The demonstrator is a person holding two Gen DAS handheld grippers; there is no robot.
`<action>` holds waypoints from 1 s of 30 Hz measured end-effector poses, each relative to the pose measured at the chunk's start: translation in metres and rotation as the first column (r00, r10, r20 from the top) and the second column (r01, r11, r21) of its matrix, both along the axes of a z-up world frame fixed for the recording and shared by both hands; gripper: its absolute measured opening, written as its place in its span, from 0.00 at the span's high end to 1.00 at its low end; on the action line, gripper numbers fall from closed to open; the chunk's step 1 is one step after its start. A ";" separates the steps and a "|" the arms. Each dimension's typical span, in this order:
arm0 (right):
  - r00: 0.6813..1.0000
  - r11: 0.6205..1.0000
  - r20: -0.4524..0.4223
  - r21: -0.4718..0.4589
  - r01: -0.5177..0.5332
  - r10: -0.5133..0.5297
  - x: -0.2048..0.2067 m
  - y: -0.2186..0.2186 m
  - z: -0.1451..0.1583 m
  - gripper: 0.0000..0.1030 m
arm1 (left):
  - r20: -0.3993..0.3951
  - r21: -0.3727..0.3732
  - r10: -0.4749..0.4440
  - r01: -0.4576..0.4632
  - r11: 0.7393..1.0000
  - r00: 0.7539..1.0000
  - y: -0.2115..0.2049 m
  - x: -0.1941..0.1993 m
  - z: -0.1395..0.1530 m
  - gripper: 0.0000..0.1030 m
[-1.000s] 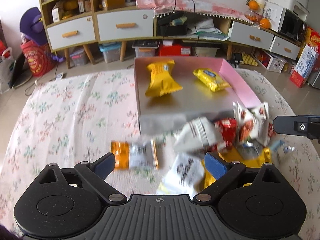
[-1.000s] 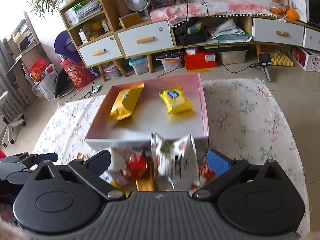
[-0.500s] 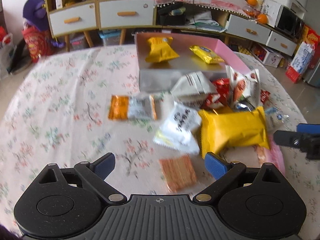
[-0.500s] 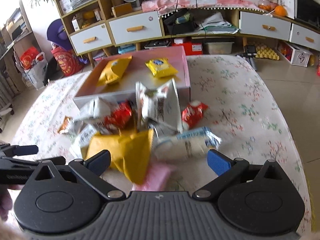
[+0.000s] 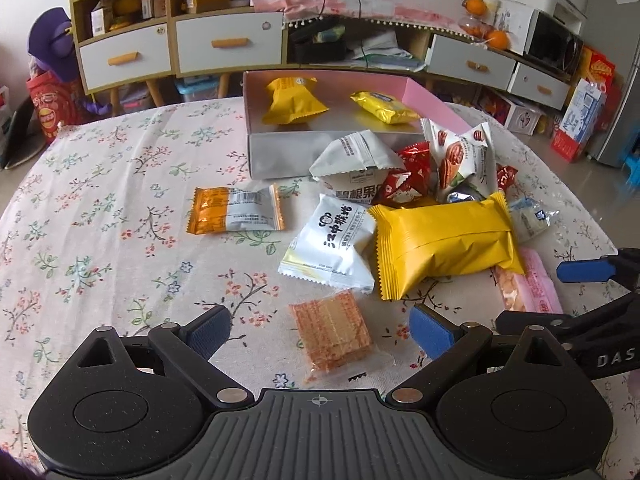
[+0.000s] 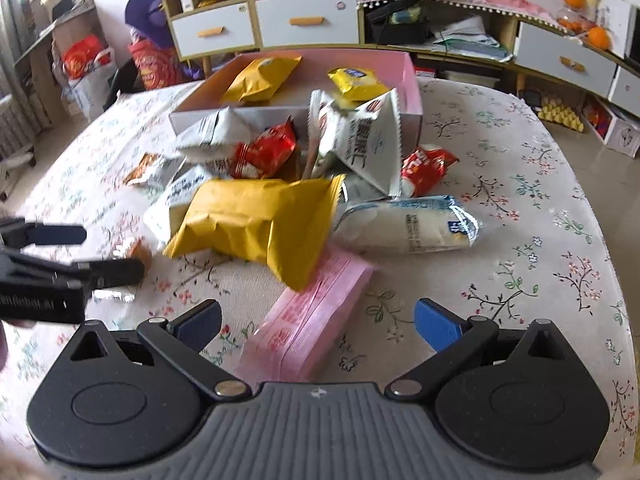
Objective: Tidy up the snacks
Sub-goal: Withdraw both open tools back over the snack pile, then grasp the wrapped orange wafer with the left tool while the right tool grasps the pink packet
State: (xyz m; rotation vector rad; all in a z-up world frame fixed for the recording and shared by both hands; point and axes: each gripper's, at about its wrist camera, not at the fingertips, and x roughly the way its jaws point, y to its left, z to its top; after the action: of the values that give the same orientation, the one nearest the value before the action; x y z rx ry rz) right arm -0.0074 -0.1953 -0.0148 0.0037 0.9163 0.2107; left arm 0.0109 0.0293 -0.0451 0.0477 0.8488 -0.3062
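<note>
A pink box on the table holds two yellow snack packs. In front of it lies a heap of snacks: a big yellow pack, white packs, red packs, an orange-and-silver pack, a wafer pack and a pink pack. My left gripper is open and empty, with the wafer pack between its fingers. My right gripper is open and empty, over the pink pack; it also shows in the left wrist view.
The table has a floral cloth. Behind it stand a shelf unit with drawers, storage boxes on the floor, and a microwave at the right. A clear rice-cracker pack lies right of the heap.
Both grippers have pulled back from the box toward the near table edge. The heap of snacks now lies farther ahead, and the wafer and pink packs have come into view.
</note>
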 end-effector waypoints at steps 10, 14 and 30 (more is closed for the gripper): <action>0.999 0.999 0.040 -0.044 -0.011 0.013 -0.002 -0.010 -0.015 0.00 | -0.007 0.034 -0.032 0.032 0.999 0.999 0.001 0.001 -0.016 0.11; 0.996 0.998 0.077 -0.036 -0.049 0.052 -0.009 -0.015 -0.017 0.00 | 0.005 0.023 -0.054 0.054 0.998 0.999 0.005 -0.001 -0.016 0.18; 0.996 0.996 0.032 -0.043 -0.077 0.078 -0.009 -0.021 -0.010 0.13 | 0.021 -0.007 -0.096 0.096 0.995 0.995 0.010 -0.005 -0.011 0.67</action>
State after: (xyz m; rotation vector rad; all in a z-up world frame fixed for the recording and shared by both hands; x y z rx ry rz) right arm -0.0164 -0.2161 -0.0244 -0.0742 0.8882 0.2631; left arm 0.0063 0.0390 -0.0557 0.0838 0.8263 -0.3987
